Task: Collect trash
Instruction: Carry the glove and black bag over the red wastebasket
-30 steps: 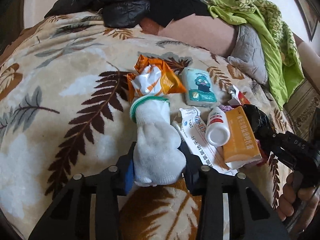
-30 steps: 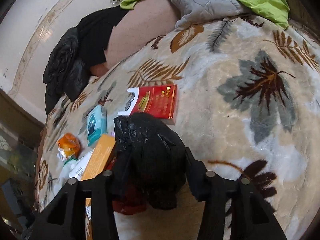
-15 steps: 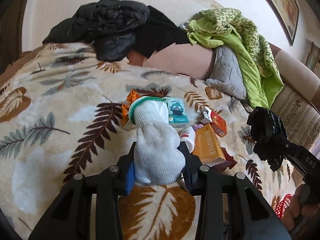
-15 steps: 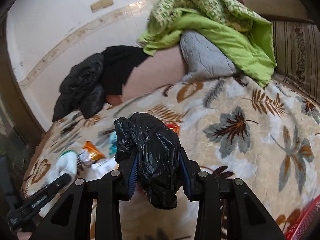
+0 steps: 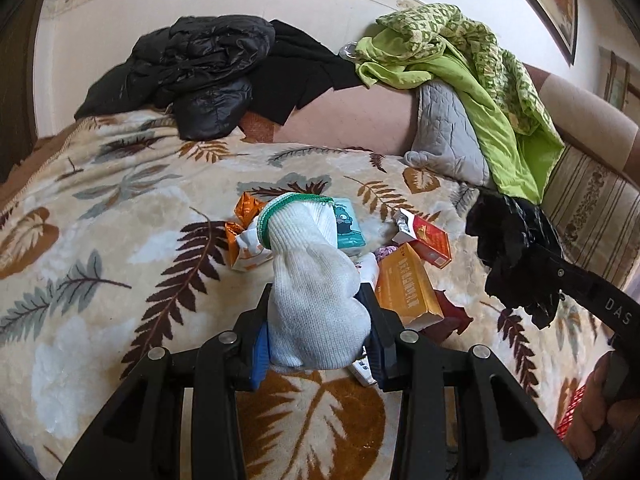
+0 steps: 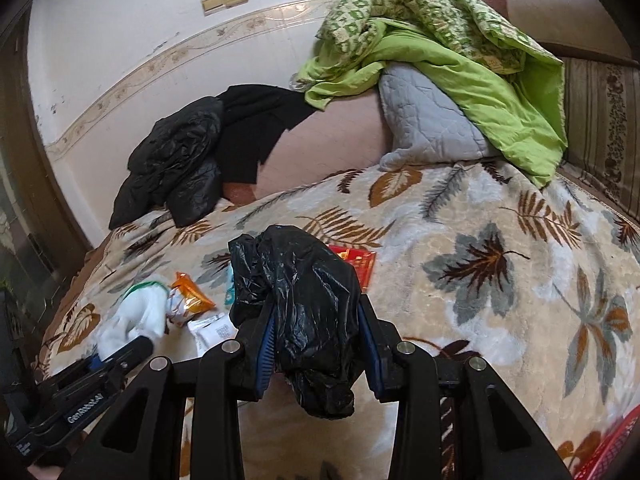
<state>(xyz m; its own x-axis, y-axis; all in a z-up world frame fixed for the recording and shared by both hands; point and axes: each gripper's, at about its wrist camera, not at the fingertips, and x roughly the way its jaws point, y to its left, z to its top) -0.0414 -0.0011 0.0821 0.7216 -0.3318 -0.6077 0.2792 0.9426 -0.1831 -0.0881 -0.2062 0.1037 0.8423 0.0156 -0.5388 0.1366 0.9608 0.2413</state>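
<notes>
Already the left gripper pinches a soft, light sock mid-body, while the right gripper clamps a crinkly, slippery bag by its bunched middle.

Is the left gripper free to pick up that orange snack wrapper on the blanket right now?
Probably not yet. The left gripper is already shut on a white sock, so its jaws are full. The orange wrapper lies uncovered on the blanket just ahead, otherwise unobstructed.

left wrist — low, close over blanket | right wrist — same | shared: green quilt, blanket
</notes>
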